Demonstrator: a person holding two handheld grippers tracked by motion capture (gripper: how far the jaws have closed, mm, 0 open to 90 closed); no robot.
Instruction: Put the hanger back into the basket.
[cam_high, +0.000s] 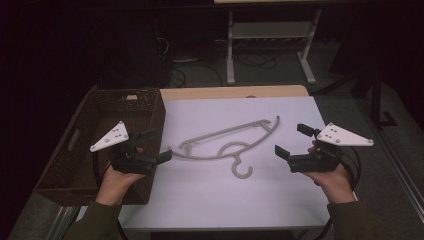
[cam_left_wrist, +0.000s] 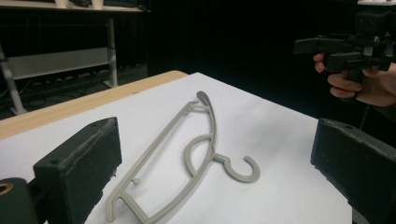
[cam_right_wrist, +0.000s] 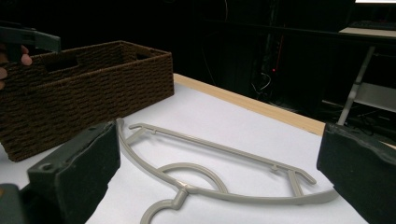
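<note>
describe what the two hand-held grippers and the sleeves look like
Each hand-held gripper, left and right, is a black body with two blocky black jaws faced with dark foam pads and a pale three-cornered plate on top. A black cable trails from the right one. Sleeves are olive green.

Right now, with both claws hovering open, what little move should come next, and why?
Probably ease the left claw in toward the near end of the grey hanger. The hanger lies flat and untouched on the white table, between both open claws, and the wicker basket sits on that side.
</note>
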